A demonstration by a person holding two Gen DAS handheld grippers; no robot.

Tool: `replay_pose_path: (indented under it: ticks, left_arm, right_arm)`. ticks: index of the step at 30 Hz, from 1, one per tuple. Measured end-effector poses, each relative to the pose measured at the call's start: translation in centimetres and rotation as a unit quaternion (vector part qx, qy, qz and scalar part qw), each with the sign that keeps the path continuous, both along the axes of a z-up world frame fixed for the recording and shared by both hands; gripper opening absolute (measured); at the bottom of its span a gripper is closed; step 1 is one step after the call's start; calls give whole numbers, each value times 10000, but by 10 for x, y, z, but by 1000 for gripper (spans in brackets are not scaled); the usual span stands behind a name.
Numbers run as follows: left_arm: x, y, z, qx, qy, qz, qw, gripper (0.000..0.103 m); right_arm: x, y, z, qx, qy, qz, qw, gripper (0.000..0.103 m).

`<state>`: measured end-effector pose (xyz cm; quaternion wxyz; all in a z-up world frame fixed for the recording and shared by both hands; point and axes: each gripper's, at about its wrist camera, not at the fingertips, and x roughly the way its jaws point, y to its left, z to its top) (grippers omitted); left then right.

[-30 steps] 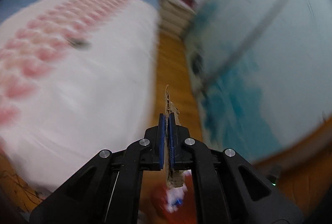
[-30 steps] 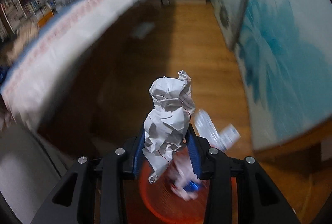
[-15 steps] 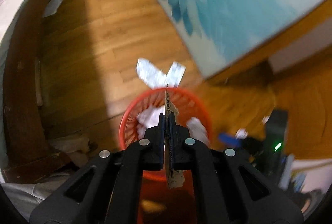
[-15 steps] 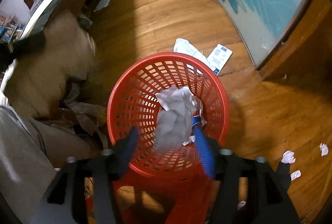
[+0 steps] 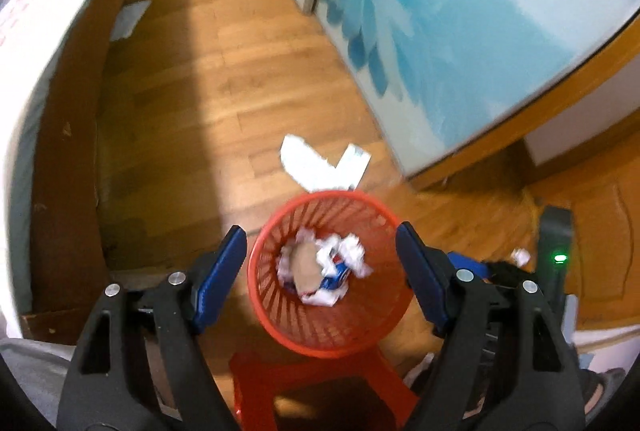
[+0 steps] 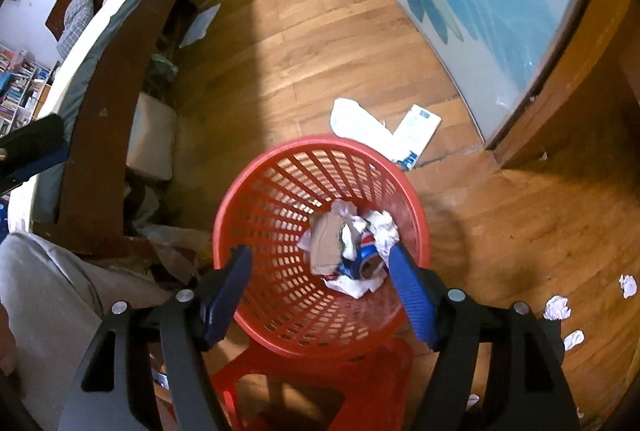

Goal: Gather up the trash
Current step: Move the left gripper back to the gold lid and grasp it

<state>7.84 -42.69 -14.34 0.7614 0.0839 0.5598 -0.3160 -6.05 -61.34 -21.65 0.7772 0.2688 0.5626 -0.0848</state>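
Basket (image 6: 256,191) is perching on a red stool (image 6: 320,383); we are holding both grippers (image 5: 320,263) (image 6: 320,271) spread and empty above it. Nudging its rim risks tipping the trash (image 6: 352,247) out.

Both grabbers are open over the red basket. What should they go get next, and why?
Probably the right gripper should swing to the crumpled paper bits on the floor. Both are empty above the red basket, and those scraps lie nearest its side.

Left gripper (image 5: 320,259): matte black plastic arms, triangular cut-outs, four round silver screws, blue textured pads (image 5: 218,281) on fingers. Right gripper (image 6: 320,271): same black frame, silver screws, blue dimpled pads (image 6: 412,301). Beside its left arm, person's light grey trouser leg (image 6: 44,295).
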Motion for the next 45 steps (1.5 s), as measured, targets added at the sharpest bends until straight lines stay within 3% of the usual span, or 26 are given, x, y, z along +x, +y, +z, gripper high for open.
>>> replay_pose_path:
  ticks: [5, 8, 11, 15, 18, 22, 31, 38, 41, 45]
  left_arm:
    - [22, 47, 39, -502, -352, 352, 9975, 77]
    - [49, 98, 68, -716, -783, 714, 9918, 77]
    - [84, 164, 91, -912, -1095, 1175, 9828, 77]
    - [139, 259, 110, -964, -1474, 1977, 9643, 77]
    - [175, 324, 112, -1223, -1499, 2508, 9485, 77]
    - [230, 385, 99, -1519, -1312, 2948, 9343, 78]
    - [329, 427, 54, -2112, -646, 3210, 9210, 79]
    - [379, 417, 24, -2465, -50, 3419, 9068, 78]
    - [385, 420, 18, -2384, 33, 3512, 9054, 78]
    - [387, 430, 3, -2498, 320, 3728, 8931, 78]
  right_arm:
    - [31, 9, 20, -14, -125, 99, 9999, 71]
    - [59, 21, 40, -4, -324, 129, 9994, 71]
    - [98, 45, 65, 36, -586, 251, 9980, 71]
    - [147, 84, 87, 103, -867, 499, 9949, 71]
    - [190, 125, 104, 140, -1095, 771, 9909, 70]
    - [251, 185, 131, 172, -1491, 1248, 9808, 64]
    - [396, 314, 173, 327, -2167, 1991, 9552, 57]
    - [480, 379, 165, 122, -2190, 2337, 9472, 52]
    - [505, 398, 154, 39, -2142, 2508, 9440, 48]
    - [534, 425, 145, 23, -2132, 2653, 9403, 46]
